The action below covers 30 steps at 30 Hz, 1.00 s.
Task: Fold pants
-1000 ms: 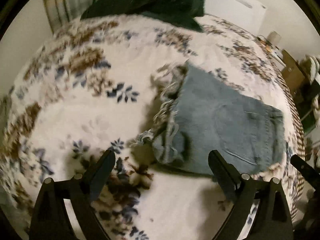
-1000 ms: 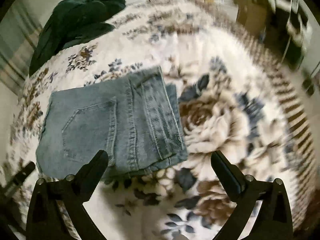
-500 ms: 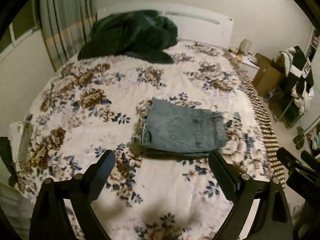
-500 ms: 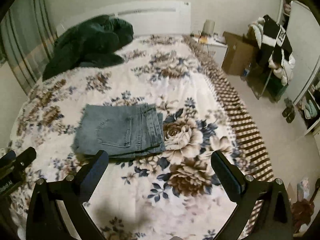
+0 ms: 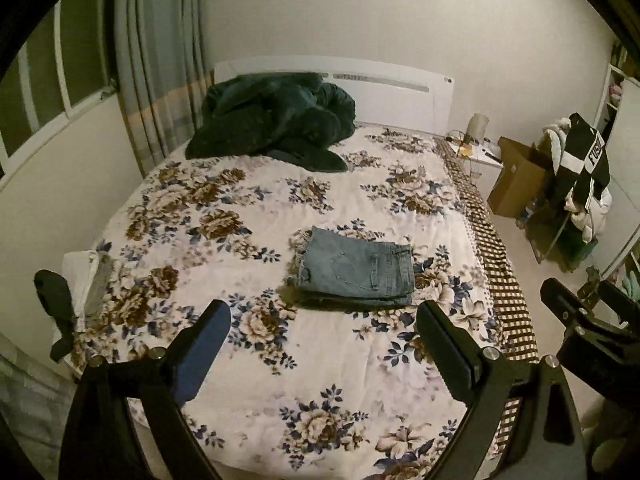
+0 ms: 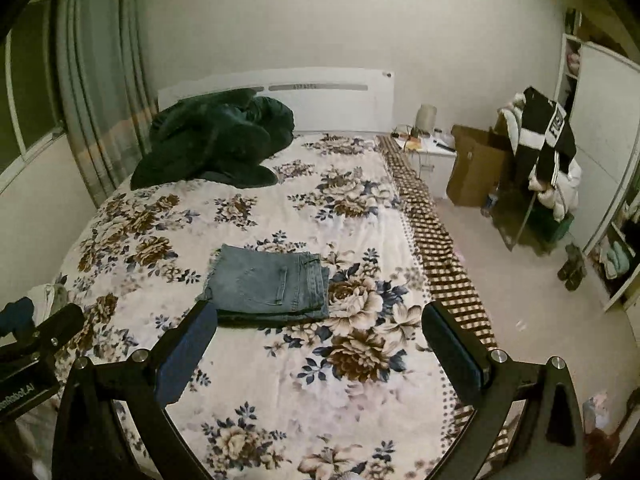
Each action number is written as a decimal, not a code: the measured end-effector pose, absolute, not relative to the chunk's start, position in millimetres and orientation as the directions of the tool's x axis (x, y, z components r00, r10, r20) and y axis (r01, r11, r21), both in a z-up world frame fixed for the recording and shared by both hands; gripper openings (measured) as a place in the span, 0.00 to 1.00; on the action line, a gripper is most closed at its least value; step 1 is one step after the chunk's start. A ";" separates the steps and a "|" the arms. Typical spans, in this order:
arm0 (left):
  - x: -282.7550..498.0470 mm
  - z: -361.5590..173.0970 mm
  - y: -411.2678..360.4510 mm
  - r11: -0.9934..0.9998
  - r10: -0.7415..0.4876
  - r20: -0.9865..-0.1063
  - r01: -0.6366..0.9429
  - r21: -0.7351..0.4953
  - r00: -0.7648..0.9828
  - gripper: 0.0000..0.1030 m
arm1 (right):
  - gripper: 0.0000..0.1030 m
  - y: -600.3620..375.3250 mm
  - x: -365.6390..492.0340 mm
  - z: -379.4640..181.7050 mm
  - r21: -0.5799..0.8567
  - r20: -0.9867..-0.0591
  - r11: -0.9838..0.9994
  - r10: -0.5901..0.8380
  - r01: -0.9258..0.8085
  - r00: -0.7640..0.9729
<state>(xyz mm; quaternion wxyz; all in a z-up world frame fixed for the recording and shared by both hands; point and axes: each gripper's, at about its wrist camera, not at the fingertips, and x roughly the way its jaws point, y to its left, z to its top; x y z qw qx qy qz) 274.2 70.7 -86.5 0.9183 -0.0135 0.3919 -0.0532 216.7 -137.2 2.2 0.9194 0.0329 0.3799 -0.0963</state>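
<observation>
The blue denim pants (image 5: 354,270) lie folded in a compact rectangle on the floral bedspread (image 5: 240,208), back pocket up, frayed hems at the left. They also show in the right wrist view (image 6: 268,284). My left gripper (image 5: 324,320) is open and empty, held high above the bed's near end, well back from the pants. My right gripper (image 6: 320,322) is open and empty too, equally far back. The right gripper's body shows at the right edge of the left wrist view (image 5: 584,320).
A dark green blanket (image 5: 276,120) is heaped at the headboard. The bed's right edge has a checkered border (image 5: 492,248). Beyond it stand a cardboard box (image 5: 516,180), a clothes-laden rack (image 5: 576,176) and a nightstand (image 5: 476,152). Curtains and a window are at the left.
Both grippers have pulled up and back from close over the pants to a high view of the whole bed. The folded pants have stayed in place.
</observation>
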 end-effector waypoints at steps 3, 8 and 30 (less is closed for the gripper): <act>263.1 -70.9 80.9 0.994 -0.111 -0.702 0.091 -0.066 0.704 0.92 | 1.00 -127.4 193.1 28.4 -0.020 -0.696 0.979 -0.160 0.204 0.700; 250.4 -57.4 96.1 0.994 -0.109 -0.681 0.098 -0.055 0.724 0.92 | 1.00 -112.5 165.8 58.0 -0.011 -0.690 0.976 -0.166 0.219 0.705; 218.1 -44.1 109.8 0.996 -0.065 -0.648 0.087 0.003 0.758 1.00 | 1.00 -75.5 129.3 89.4 -0.001 -0.674 0.986 -0.125 0.168 0.728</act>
